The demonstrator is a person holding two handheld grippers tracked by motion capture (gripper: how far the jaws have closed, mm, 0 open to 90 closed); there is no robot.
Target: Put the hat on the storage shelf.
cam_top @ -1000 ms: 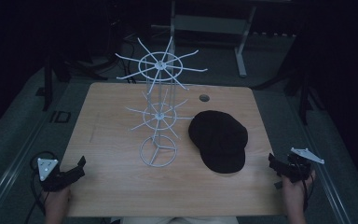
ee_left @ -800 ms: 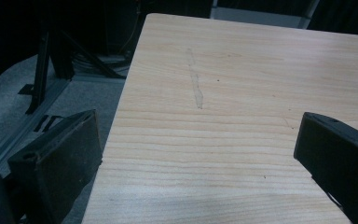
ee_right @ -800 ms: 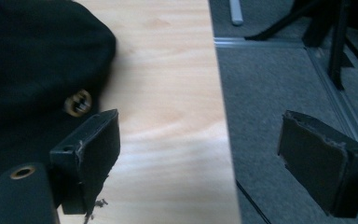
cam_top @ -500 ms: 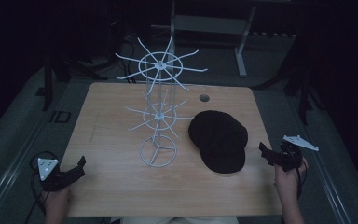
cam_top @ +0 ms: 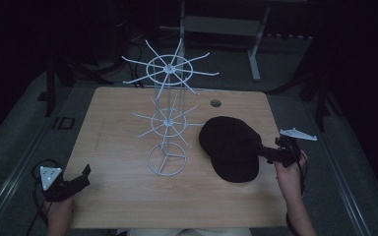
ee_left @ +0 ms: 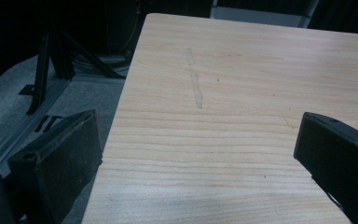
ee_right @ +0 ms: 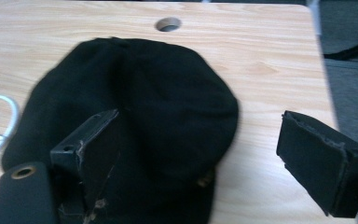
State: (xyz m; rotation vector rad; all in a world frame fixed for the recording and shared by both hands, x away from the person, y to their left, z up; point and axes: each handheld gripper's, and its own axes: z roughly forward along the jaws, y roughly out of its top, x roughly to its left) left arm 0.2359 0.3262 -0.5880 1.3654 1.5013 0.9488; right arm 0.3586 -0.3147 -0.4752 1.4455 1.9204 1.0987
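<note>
The desk (cam_top: 128,206) is showing a pale wood-grain top with rounded corners, a faint lengthwise scuff near its left edge (clearest in the left gripper view) and a round cable hole (cam_top: 216,103) close to the far edge, right of centre. Grey carpet is lying around it, and the room beyond is sitting in deep shadow, with dark stand legs at the left and a light metal frame past the far edge. No writing or brand is readable anywhere.

A white wire display rack (cam_top: 166,123) is standing upright near the middle of the desk on a ring base, carrying two tiers of spoked hooks. Just beside its base, toward the right edge, a black cap (cam_top: 230,147) is lying flat on the wood.

The right gripper (cam_top: 268,153) is reaching in over the right edge, its jaws standing wide apart around the cap's near rim; in the right gripper view one jaw is lying over the dark fabric and the other over bare wood, with nothing clamped. The left gripper (cam_top: 81,177) is resting at the near left corner, well apart from the rack, its jaws spread wide and holding nothing.
</note>
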